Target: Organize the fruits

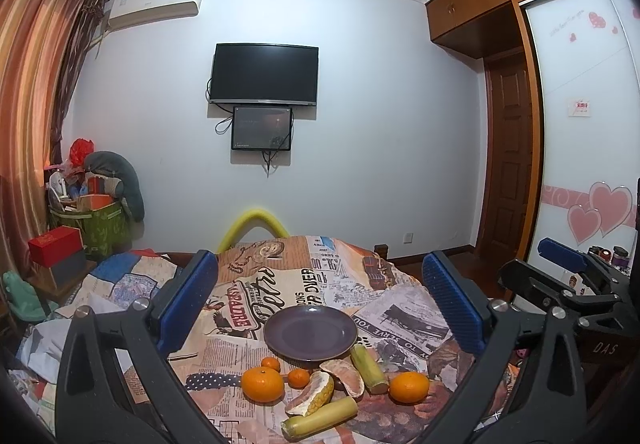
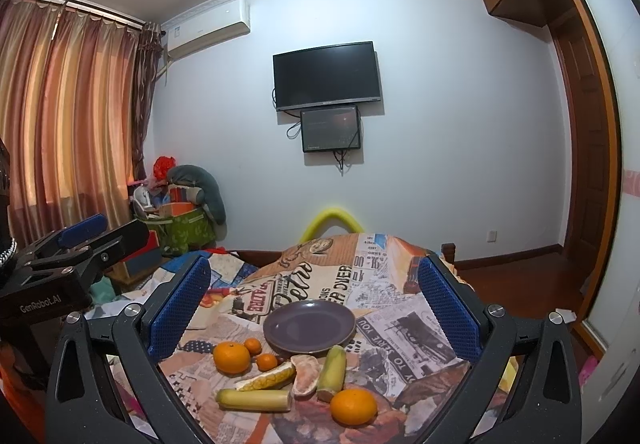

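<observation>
Left hand-held gripper and right hand-held gripper hovering above the fruit, both with jaws spread wide and gripping nothing. Dark plate sitting bare on the patterned cloth; just in front of the plate, all loose: two large oranges, two small ones, two peeled citrus wedges, two pale green stalk pieces. Probably starting with an outer orange, lowering squarely, closing gently across its widest part to keep it from rolling, then setting it toward the plate's far side.
</observation>
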Available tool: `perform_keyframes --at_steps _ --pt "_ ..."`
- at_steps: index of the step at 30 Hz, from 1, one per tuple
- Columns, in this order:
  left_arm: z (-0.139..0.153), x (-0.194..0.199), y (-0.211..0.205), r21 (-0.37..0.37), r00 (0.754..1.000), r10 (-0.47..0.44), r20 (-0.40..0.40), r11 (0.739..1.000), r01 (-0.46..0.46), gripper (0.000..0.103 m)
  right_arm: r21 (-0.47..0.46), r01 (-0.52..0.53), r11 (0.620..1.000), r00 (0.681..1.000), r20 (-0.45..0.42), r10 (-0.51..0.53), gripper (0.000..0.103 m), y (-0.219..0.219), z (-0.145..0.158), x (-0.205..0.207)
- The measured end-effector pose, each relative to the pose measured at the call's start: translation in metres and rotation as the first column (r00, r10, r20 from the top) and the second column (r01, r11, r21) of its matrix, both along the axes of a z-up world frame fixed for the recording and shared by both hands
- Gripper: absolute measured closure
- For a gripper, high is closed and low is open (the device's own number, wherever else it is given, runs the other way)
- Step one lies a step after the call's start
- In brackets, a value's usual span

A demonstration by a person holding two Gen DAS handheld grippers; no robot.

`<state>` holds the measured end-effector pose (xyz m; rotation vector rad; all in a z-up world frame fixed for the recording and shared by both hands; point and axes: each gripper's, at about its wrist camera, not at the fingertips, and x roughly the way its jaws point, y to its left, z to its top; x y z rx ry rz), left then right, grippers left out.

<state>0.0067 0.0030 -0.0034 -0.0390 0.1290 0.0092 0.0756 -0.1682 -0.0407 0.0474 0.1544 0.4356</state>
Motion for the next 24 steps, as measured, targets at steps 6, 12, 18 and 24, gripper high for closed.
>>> perform_keyframes --at_steps 6,12,18,24 --pt "0.0000 0.0005 0.0010 0.000 1.000 -0.002 0.001 1.000 0.002 0.000 0.004 0.000 1.000 1.000 -0.002 0.000 0.000 -0.0003 0.0002 0.0004" --pt "-0.0010 0.0006 -0.0015 0.005 1.000 -0.006 0.002 1.000 0.006 0.000 0.006 -0.003 1.000 1.000 0.000 0.003 0.000 0.0002 -0.0002 -0.0003" --pt "-0.0019 0.0007 -0.0018 0.005 1.000 -0.010 0.000 1.000 0.010 0.000 0.006 -0.002 1.000 1.000 -0.001 0.002 0.000 0.0004 -0.0002 -0.0006" --pt "-0.0029 0.0008 -0.0024 0.005 1.000 -0.012 -0.002 1.000 0.012 0.000 0.008 -0.005 1.000 1.000 -0.002 0.005 0.000 0.0010 -0.0001 -0.0015"
